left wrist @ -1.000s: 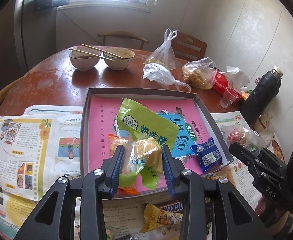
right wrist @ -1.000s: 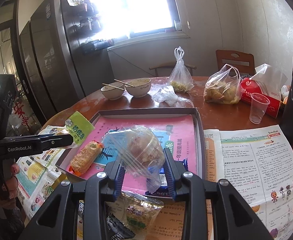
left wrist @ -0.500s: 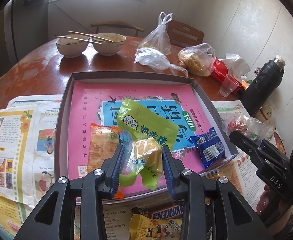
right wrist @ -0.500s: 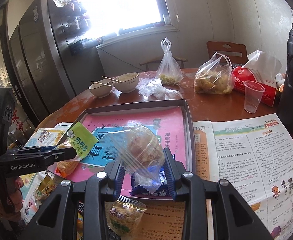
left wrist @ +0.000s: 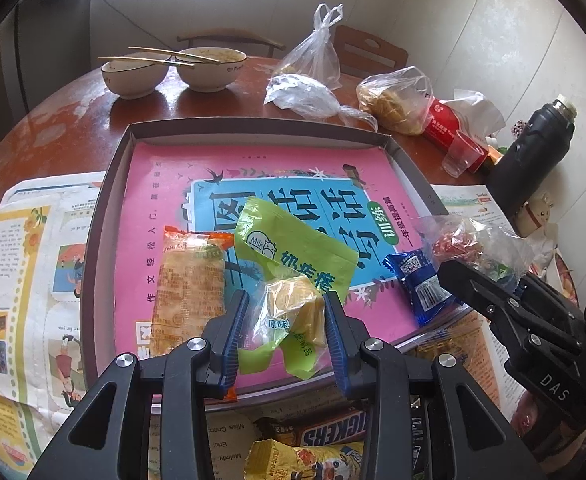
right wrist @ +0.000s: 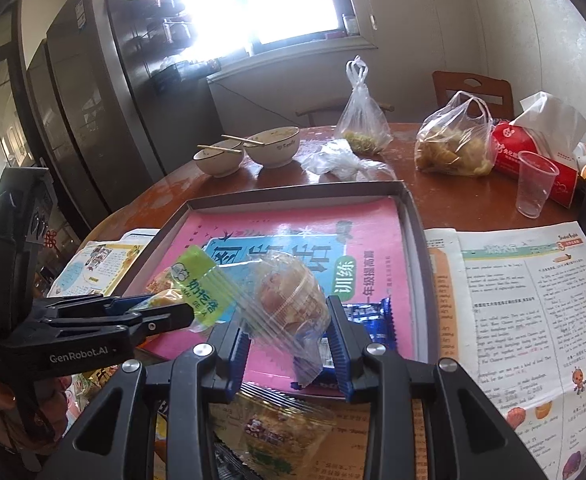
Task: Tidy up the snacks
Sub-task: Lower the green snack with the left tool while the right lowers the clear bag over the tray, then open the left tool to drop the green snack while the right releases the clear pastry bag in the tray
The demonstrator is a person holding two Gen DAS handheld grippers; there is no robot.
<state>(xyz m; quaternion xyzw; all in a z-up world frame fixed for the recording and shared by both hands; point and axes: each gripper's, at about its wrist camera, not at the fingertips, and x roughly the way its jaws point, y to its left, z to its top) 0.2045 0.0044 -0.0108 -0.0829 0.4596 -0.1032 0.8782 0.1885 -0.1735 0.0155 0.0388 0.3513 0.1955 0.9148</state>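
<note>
Ahead of my jaws the round brown counter (left wrist: 65,120) carries a shallow grey tray (left wrist: 105,200), set on spread newspapers (left wrist: 21,264). Beyond the tray stand two bowls (left wrist: 173,70) topped with chopsticks (left wrist: 161,56). Further right lie plastic bags (left wrist: 393,96), a red tissue pack (right wrist: 533,152), a clear cup (right wrist: 535,188) and a black flask (left wrist: 533,152). Snack packets (left wrist: 317,432) lie under my jaws.

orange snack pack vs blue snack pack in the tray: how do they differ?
The orange snack pack is long and lies on the tray's left side; the blue snack pack is shorter and sits at the right edge. The orange snack pack has a see-through panel showing pale contents; the blue snack pack is opaque foil with a white label. Both lie flat on the pink book, ungripped.
</note>
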